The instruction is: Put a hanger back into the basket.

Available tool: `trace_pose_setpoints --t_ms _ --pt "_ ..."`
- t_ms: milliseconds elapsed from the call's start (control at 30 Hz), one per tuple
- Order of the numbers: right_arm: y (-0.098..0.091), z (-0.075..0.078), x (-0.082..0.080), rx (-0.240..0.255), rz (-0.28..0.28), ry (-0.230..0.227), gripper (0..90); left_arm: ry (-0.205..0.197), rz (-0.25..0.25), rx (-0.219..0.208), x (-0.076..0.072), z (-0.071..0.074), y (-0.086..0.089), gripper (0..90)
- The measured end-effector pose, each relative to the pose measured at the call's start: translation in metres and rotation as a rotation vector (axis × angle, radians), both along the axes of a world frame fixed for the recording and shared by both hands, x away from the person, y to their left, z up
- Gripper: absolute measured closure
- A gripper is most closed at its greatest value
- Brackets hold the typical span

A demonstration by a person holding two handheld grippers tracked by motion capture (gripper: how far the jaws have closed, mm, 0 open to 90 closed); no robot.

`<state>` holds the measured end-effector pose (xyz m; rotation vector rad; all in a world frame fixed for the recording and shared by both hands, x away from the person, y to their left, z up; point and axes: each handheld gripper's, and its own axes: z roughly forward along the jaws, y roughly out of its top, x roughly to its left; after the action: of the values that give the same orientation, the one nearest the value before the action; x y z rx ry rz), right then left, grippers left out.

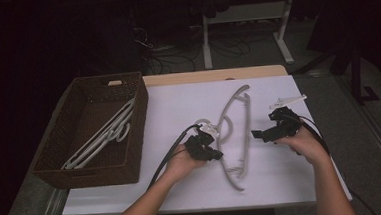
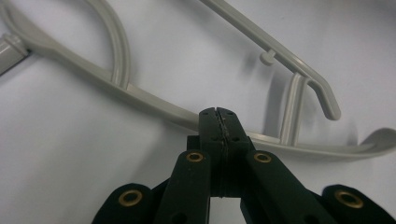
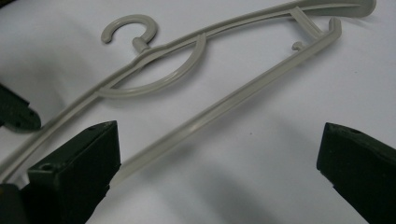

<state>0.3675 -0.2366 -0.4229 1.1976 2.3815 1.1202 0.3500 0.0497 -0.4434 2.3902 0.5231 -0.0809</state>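
The left gripper's [image 2: 218, 113] fingers are pressed together with nothing between them, their tips at the curved shoulder bar of the grey hanger [image 1: 236, 134]. The right gripper's [image 1: 263, 134] fingers are spread wide, just right of that hanger. It lies flat on the white counter [image 1: 178, 108], not yet lifted. Well left of it, the wicker basket [image 1: 135, 136] already holds white hangers [image 1: 102, 135] (so this one probably goes there next). Nothing blocks the way.
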Motion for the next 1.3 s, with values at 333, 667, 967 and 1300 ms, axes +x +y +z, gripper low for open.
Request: trace_pose_setpoints --t_ms 333,667,967,1300 --pt "0.01 0.001 0.002 -0.03 -0.059 0.032 0.0 -0.054 0.01 -0.033 0.0 0.008 0.032 73.1" --pt "0.034 -0.003 0.011 -0.103 -0.196 0.089 14.3 -0.062 0.082 -0.097 0.002 0.014 0.093 40.0" --pt "0.061 -0.018 0.024 -0.182 -0.274 0.164 34.7 -0.066 0.09 -0.1 0.003 0.009 0.098 32.6" --pt "0.067 -0.023 0.026 -0.212 -0.302 0.214 56.1 -0.065 0.092 -0.096 0.004 0.008 0.098 31.6"
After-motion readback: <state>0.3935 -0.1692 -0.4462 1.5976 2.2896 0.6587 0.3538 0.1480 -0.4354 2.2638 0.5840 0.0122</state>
